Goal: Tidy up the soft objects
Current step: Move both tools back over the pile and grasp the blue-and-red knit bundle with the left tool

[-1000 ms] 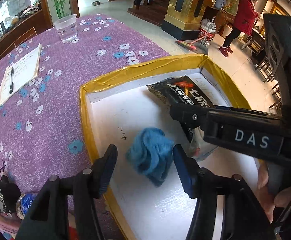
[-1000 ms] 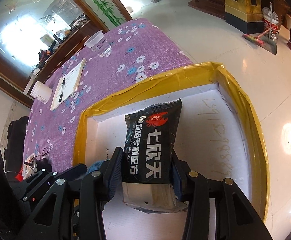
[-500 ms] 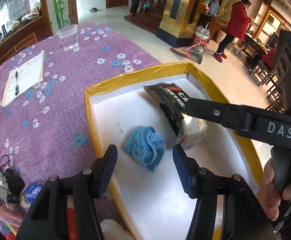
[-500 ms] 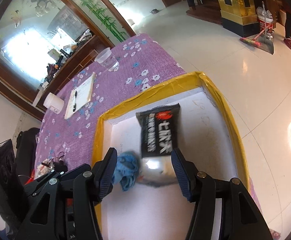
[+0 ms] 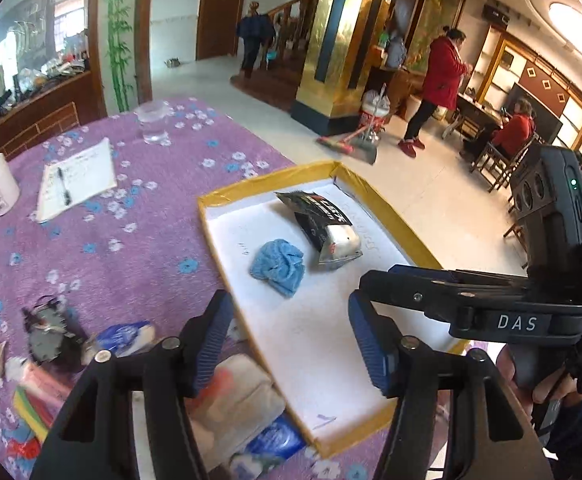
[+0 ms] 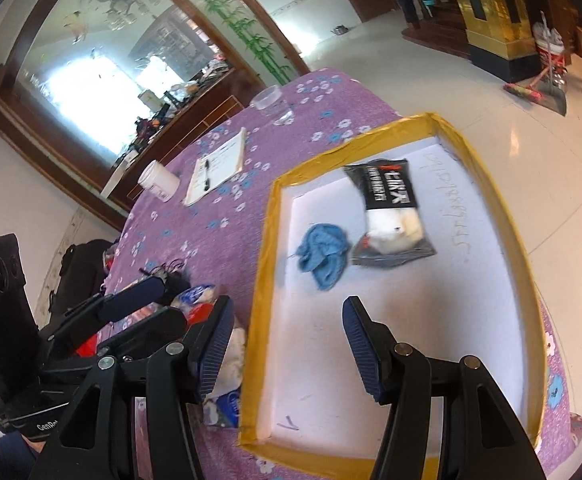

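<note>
Blue cloth (image 5: 278,266) and black packet (image 5: 323,224) lie touching inside yellow-rimmed tray (image 5: 387,210); left tool (image 5: 291,340) opening, empty; right tool (image 6: 287,350) open, empty.

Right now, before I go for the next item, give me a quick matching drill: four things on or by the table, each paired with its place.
1. blue cloth
2. black snack bag
3. clear cup
4. pen

a. on the notepad
b. far end of the table
c. in the tray, nearer its left wall
d. in the tray, right of the cloth

Pairs: 1-c, 2-d, 3-b, 4-a
</note>
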Demonstrator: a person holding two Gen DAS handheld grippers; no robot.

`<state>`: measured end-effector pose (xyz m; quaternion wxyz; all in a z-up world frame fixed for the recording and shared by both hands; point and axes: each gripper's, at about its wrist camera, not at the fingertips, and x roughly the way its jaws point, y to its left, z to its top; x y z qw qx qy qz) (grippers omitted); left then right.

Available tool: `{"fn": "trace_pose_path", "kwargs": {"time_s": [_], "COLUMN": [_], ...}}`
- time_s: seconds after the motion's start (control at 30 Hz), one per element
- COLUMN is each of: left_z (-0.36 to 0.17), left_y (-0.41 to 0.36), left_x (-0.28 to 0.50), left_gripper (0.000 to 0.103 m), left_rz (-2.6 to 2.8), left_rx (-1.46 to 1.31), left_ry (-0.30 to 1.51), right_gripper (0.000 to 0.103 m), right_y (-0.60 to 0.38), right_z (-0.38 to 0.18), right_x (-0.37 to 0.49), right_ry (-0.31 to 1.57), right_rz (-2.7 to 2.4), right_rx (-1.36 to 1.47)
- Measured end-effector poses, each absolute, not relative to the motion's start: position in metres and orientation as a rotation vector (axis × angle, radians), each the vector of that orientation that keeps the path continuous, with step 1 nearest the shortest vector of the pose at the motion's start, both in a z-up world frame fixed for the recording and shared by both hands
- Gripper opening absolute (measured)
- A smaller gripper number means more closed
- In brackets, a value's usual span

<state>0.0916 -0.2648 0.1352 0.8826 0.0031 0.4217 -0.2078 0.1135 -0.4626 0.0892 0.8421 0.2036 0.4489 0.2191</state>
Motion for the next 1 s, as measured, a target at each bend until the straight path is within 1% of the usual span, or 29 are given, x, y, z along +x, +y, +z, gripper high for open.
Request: {"fn": "trace_pose_path", "kwargs": {"time_s": [0.3,0.5,0.8,1.0], "left_z": [0.136,0.123,0.097,0.081], "left_y": [-0.211,-0.165,-0.066,0.005], "left_x": [0.059,0.03,-0.02,-0.027], "left_gripper": [0.063,0.063,0.064,0.064], "left_rz": [-0.388,-0.323,-0.138,0.029], "left_rx": [-0.06,-0.095,-0.183,-0.185], "left_ry": [0.872,0.881,0.897,0.903], "right_gripper": [0.06,0.06,0.06,0.06], "right_y": [-0.404,-0.365,-0.326,-0.308], "right_z": [0.087,0.079,0.072,0.072], "right_x": [0.095,0.076,0.057,0.047], "right_ry": [0.996,1.037,1.074,1.084], "right_rz": [0.539,0.589,0.613,0.62], "right_rx": [0.378,0.332,0.296,0.264]}}
